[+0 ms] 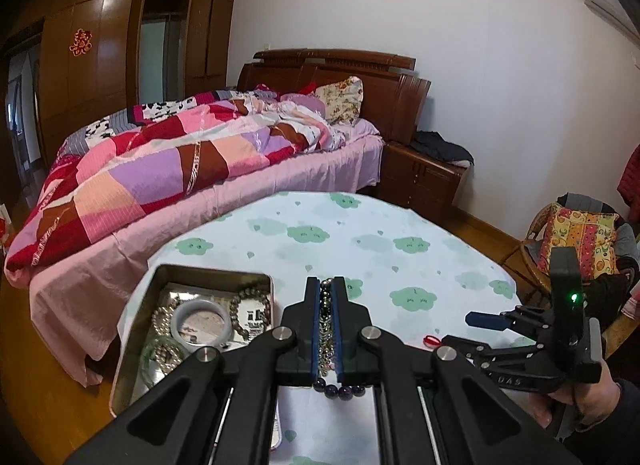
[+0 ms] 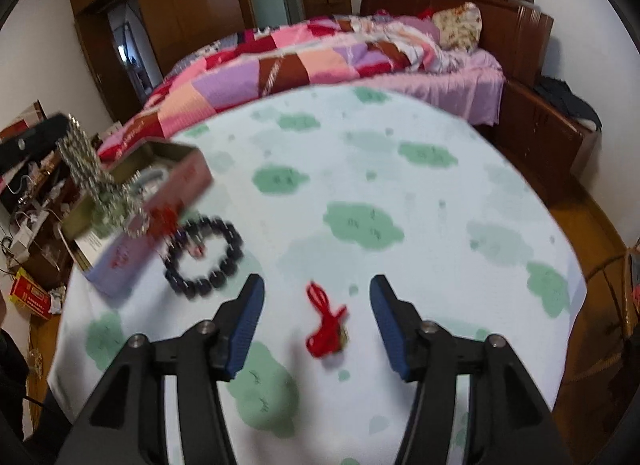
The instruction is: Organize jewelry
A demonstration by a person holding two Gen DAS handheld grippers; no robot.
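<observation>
My left gripper (image 1: 329, 285) is shut on a bundle of chain necklaces (image 1: 326, 329) with dark purple beads (image 1: 340, 389) hanging below, just right of the open metal tin (image 1: 176, 271). The tin holds a pale bangle (image 1: 202, 323) and bead bracelets (image 1: 250, 307). In the right wrist view the held silvery chains (image 2: 90, 173) dangle over the tin (image 2: 168, 193), with a dark bead bracelet (image 2: 204, 257) beside it. My right gripper (image 2: 316, 293) is open, low over a red cord charm (image 2: 326, 325) on the tablecloth. It also shows in the left wrist view (image 1: 486, 321).
The round table (image 1: 360, 233) has a white cloth with green cloud prints. A bed (image 1: 180, 169) stands behind it, a nightstand (image 1: 424, 173) to the right, a wicker chair (image 1: 576, 237) at far right. A cluttered shelf (image 2: 28, 201) is at the left.
</observation>
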